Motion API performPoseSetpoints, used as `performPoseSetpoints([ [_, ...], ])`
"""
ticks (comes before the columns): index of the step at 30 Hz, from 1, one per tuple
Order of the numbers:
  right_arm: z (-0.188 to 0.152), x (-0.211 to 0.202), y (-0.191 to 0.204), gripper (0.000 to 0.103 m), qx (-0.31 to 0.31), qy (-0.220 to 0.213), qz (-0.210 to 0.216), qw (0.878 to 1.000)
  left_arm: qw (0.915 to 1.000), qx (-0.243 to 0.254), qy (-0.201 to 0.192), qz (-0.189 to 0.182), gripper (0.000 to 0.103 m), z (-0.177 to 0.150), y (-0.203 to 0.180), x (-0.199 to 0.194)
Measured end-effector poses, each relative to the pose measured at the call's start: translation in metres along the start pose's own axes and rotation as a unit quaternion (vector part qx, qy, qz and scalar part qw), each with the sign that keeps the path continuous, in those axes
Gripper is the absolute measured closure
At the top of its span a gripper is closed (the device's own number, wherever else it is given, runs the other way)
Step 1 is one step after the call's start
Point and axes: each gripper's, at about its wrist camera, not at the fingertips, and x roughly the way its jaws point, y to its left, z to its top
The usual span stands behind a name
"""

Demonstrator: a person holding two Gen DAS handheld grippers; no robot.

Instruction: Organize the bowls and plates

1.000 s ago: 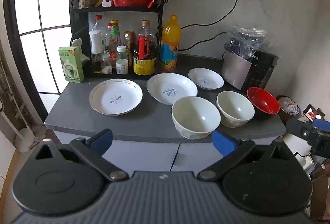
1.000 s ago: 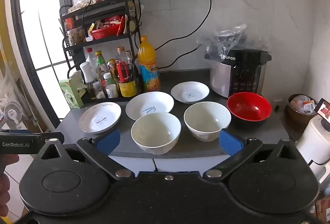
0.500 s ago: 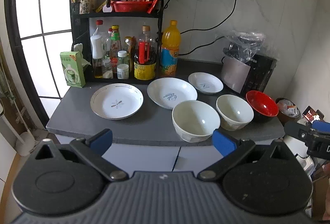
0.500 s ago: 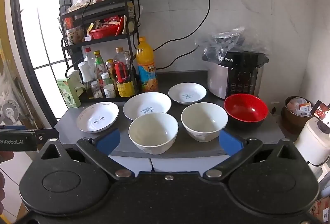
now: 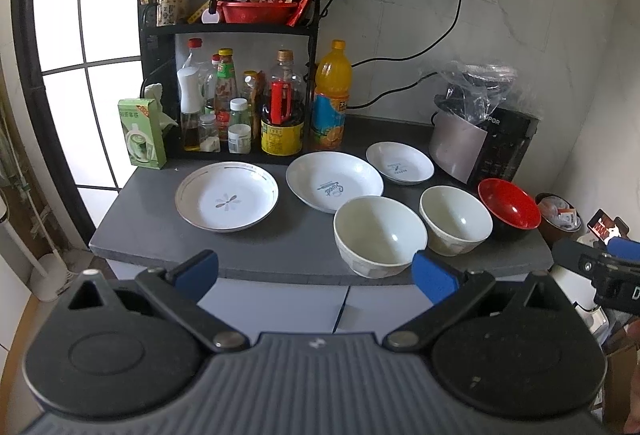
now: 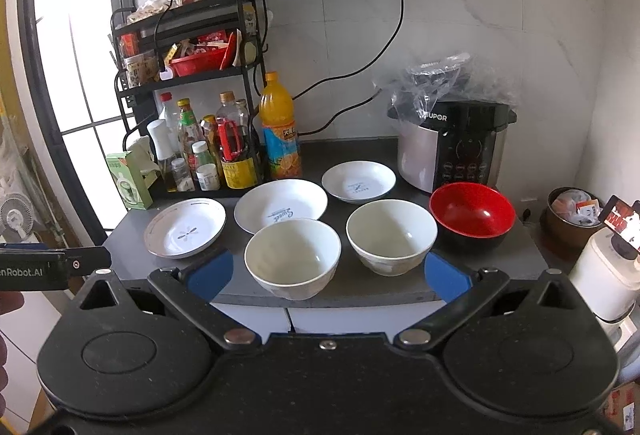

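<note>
Left wrist view: left gripper [image 5: 316, 269] held short of the counter [image 5: 152, 235], blue fingers [image 5: 198, 267] spread wide, nothing between them. Three plates in a back row: flower plate [image 5: 227, 196], lettered plate [image 5: 334, 181], small plate [image 5: 399, 163]. In front, near white bowl [image 5: 380, 236] at the counter edge, second white bowl [image 5: 456, 219] just beside it, red bowl [image 5: 509, 205] farthest right, close to the rice cooker [image 5: 484, 143]. Nothing stacked yet, so likely the approach to a first pick. Best done by closing one finger inside and one outside a rim, lifting straight up, then nesting like into like, small into large. Glazed rims probably slippery; bowls packed close, so a risk of nudging a neighbour.

Right wrist view: right gripper [image 6: 326, 273] also wide and empty, centred before the near white bowl [image 6: 292, 257] and second white bowl [image 6: 391, 237]. Shown better here: red bowl [image 6: 472, 217] just in front of the rice cooker [image 6: 456, 147], and the lettered plate [image 6: 281, 211] partly hidden behind the near bowl's rim. Only the left view shows the flower plate well apart from the bowls.
</note>
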Motion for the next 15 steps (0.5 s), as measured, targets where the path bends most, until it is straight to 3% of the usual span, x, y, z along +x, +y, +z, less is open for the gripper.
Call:
performPoseSetpoints([
  [15,-0.0036,-0.0006,-0.0005,0.000,0.002,0.002,-0.011,1.000,1.0000,-0.006,-0.004,-0.002,0.001,-0.0018,-0.0013,-0.0016],
])
